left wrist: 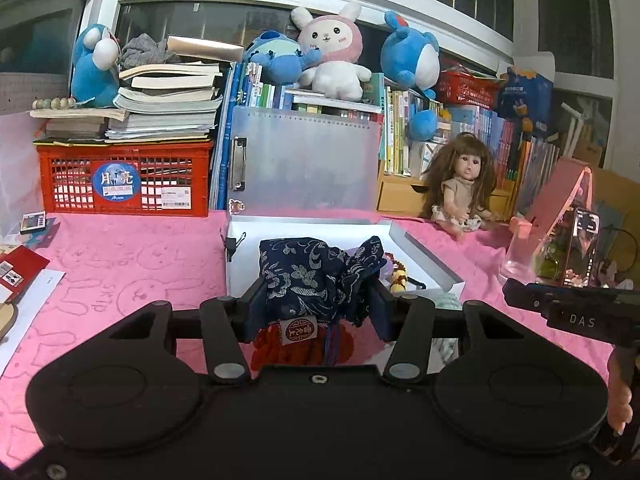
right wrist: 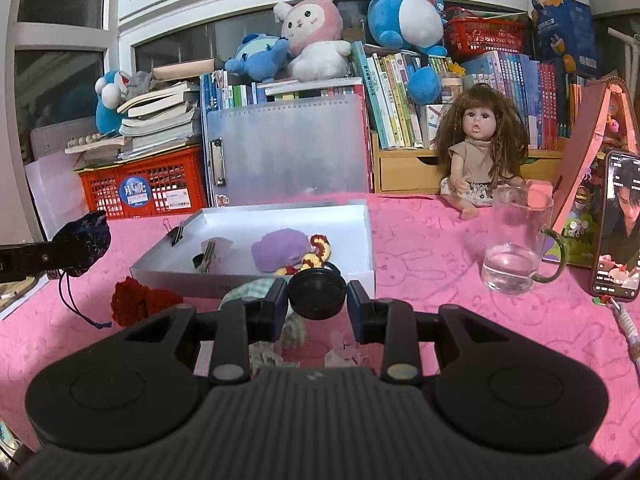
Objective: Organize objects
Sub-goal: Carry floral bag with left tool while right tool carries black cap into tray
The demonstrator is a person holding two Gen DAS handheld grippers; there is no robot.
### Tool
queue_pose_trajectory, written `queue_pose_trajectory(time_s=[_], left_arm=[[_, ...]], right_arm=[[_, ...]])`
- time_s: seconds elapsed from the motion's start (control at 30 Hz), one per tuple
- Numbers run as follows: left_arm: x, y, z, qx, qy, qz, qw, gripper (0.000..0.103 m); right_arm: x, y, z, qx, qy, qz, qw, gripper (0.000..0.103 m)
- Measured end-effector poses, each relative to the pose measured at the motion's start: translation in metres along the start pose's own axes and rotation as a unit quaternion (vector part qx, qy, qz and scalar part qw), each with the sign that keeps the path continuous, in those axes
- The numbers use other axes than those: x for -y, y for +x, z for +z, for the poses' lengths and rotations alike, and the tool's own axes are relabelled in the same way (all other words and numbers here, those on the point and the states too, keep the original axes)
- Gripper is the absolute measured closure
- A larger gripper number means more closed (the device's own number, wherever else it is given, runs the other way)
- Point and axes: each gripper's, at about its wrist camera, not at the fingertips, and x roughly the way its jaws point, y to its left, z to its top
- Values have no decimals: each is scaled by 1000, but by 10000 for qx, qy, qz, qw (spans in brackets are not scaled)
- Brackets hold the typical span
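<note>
Both grippers up over the pink table (right wrist: 440,248) now, and each has something: the left gripper (left wrist: 318,304) has its fingers clamped on a dark blue patterned pouch (left wrist: 316,276), pressing it from both sides, a small red-and-white label showing at the pouch's lower edge and a blue cord hanging beneath; from the right wrist view the same pouch hangs off at the left, clear of the cloth, cord dangling. The right gripper (right wrist: 317,306) has its fingers on a round black lid (right wrist: 317,294), held edge to edge between the blue pads. Below the pouch, on the table, lies a red crocheted piece (right wrist: 138,306), just beside the near wall of the white box (right wrist: 368,240). That box sits open in the middle of the table, with a black binder clip (right wrist: 176,234) on its left rim, a purple knitted thing (right wrist: 282,254) and a yellow-and-red crocheted piece (right wrist: 314,256) touching it inside. To the right of the box stands a glass mug (right wrist: 518,240) with a little water, and beside that a phone (right wrist: 618,226) propped upright with its screen lit. A long-haired doll (right wrist: 478,156) sits at the back edge of the table, against the books, with a red crate (right wrist: 144,190) well apart at the left
</note>
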Motion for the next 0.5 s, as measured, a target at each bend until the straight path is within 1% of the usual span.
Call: queue_pose_trajectory(time_s=[0.17, 0.5], left_arm=[[-4, 6, 4, -37, -115, -10, 9999, 54], [-5, 26, 11, -133, -150, 20, 9998, 53]], right_arm=[[1, 5, 3, -17, 59, 12, 10000, 66], [-1, 14, 7, -43, 65, 41, 10000, 66]])
